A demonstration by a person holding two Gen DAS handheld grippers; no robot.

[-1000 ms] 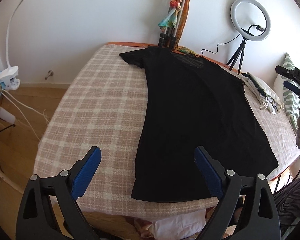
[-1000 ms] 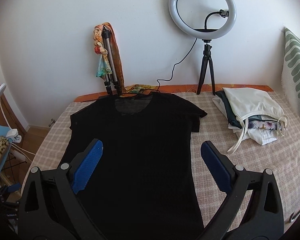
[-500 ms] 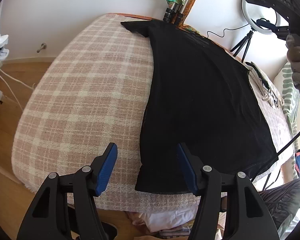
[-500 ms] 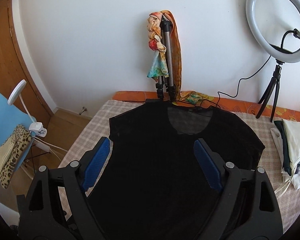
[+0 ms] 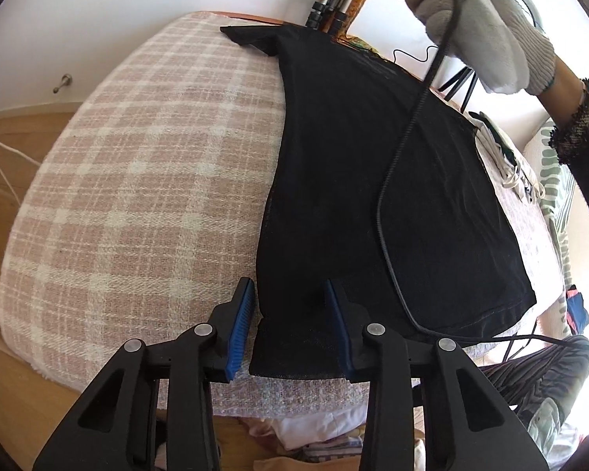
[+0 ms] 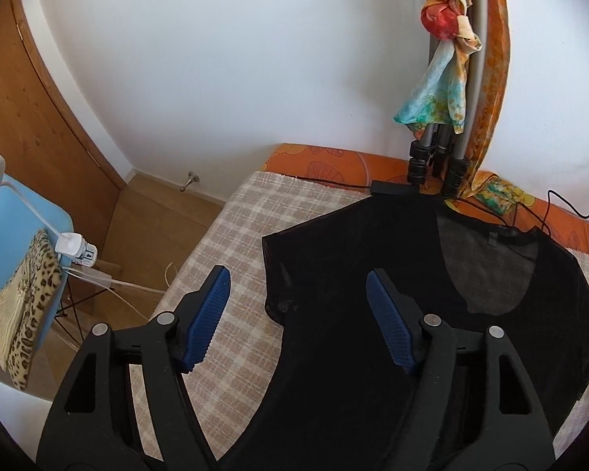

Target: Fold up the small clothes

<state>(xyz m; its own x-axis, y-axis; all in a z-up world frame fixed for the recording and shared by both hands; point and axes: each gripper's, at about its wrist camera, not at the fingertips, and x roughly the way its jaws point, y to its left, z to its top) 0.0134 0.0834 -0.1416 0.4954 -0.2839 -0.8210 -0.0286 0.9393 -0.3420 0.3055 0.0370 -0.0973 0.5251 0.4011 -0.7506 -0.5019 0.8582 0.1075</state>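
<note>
Two claws, both spread apart, nothing clamped. Black t-shirt (image 5: 373,180) spread flat on plaid bed cover (image 5: 145,165). Left claw (image 5: 290,322) straddling near hem corner; right claw (image 6: 298,306) over left sleeve (image 6: 294,263) by the shoulder. Best to pinch both layers at corner and shoulder together, then lift evenly and carry the side panel inward.

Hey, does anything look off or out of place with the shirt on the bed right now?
One thing: a black cable hanging from the right gripper trails across the black shirt, so it could snag a fold. The shirt itself lies flat on the checked blanket, with no damage showing.
</note>
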